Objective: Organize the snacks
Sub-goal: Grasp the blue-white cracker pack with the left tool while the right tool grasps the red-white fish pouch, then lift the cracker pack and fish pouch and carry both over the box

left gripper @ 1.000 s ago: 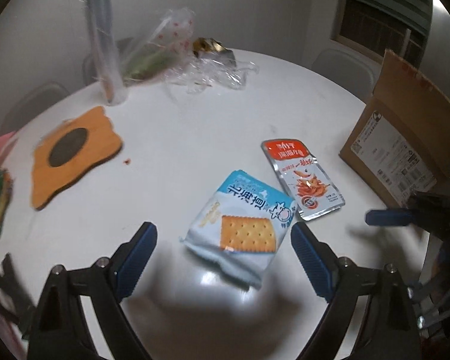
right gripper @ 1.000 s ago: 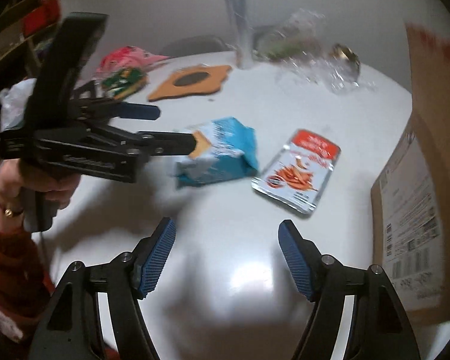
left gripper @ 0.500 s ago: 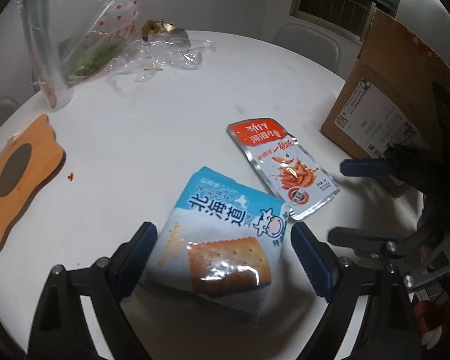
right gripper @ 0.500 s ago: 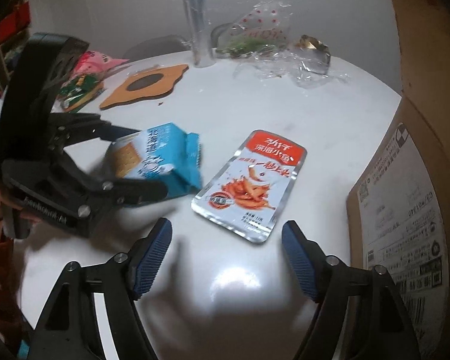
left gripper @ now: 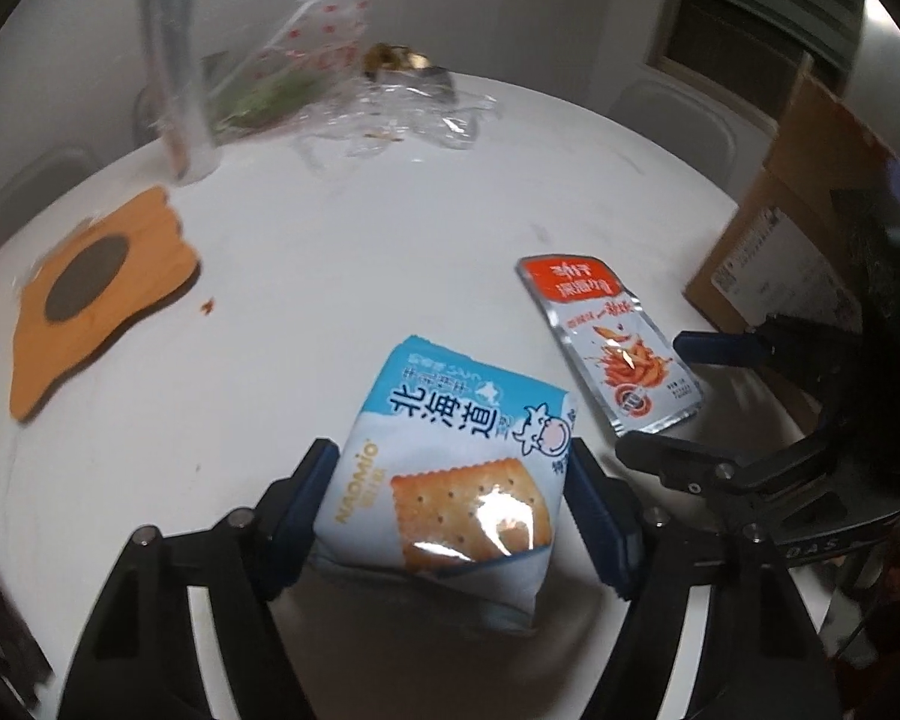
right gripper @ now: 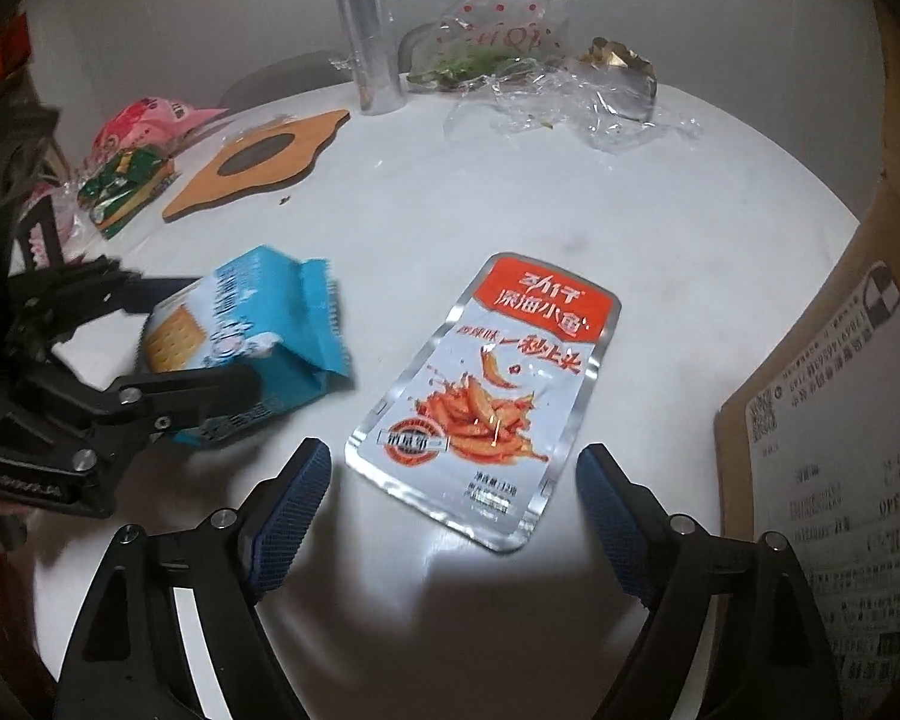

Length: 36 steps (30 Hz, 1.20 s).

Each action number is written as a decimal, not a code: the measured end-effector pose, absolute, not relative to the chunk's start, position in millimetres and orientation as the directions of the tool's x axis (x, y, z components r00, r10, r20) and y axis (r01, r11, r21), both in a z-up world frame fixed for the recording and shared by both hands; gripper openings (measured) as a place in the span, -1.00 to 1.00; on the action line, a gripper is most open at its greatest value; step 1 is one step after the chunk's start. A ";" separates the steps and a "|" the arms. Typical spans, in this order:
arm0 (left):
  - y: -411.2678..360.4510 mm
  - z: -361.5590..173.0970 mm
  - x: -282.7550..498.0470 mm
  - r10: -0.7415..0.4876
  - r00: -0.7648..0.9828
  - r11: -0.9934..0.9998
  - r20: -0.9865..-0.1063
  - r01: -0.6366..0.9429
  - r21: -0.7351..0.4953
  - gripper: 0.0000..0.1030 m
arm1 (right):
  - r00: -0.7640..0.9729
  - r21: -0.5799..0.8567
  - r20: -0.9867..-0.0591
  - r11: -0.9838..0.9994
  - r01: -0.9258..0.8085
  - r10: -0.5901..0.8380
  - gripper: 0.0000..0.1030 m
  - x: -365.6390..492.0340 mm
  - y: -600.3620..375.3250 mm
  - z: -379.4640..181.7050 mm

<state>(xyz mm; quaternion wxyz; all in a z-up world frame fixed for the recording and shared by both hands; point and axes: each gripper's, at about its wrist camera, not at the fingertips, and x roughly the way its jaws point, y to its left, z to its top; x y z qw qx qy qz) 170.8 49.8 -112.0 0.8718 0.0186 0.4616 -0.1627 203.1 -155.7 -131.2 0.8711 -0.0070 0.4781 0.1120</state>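
A blue and white cracker packet [left gripper: 450,468] sits between the fingers of my left gripper [left gripper: 450,492], which is shut on it; in the right wrist view the packet [right gripper: 252,336] is tilted off the white table [right gripper: 510,192]. A red and silver fish snack pouch [right gripper: 486,396] lies flat on the table, also seen in the left wrist view [left gripper: 612,348]. My right gripper [right gripper: 450,498] is open and empty, its fingers on either side of the pouch's near end, just short of it.
A cardboard box [right gripper: 840,420] stands at the right. An orange wooden mat [right gripper: 252,162], pink and green snack bags [right gripper: 132,156], a tall clear tube [right gripper: 366,30] and crumpled plastic wrap [right gripper: 558,84] lie at the far side of the table.
My left gripper has moved onto the cracker packet, closed on it and lifted it. My right gripper has moved forward toward the fish pouch.
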 end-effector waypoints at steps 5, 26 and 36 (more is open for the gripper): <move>56.0 -112.4 161.1 -0.245 0.551 0.960 -0.798 0.251 -0.121 0.39 | 0.521 0.094 -0.834 0.978 -0.187 0.180 0.64 212.7 -154.1 -132.0; 60.7 -106.6 142.5 -0.196 0.584 0.978 -0.788 0.179 -0.110 0.39 | 0.536 -0.012 -0.835 0.971 -0.239 0.121 0.36 240.6 -135.9 -136.0; 55.0 -118.2 147.8 -0.169 0.557 0.979 -0.813 0.189 -0.074 0.39 | 0.513 0.031 -0.834 0.944 -0.327 0.205 0.33 206.2 -136.0 -132.3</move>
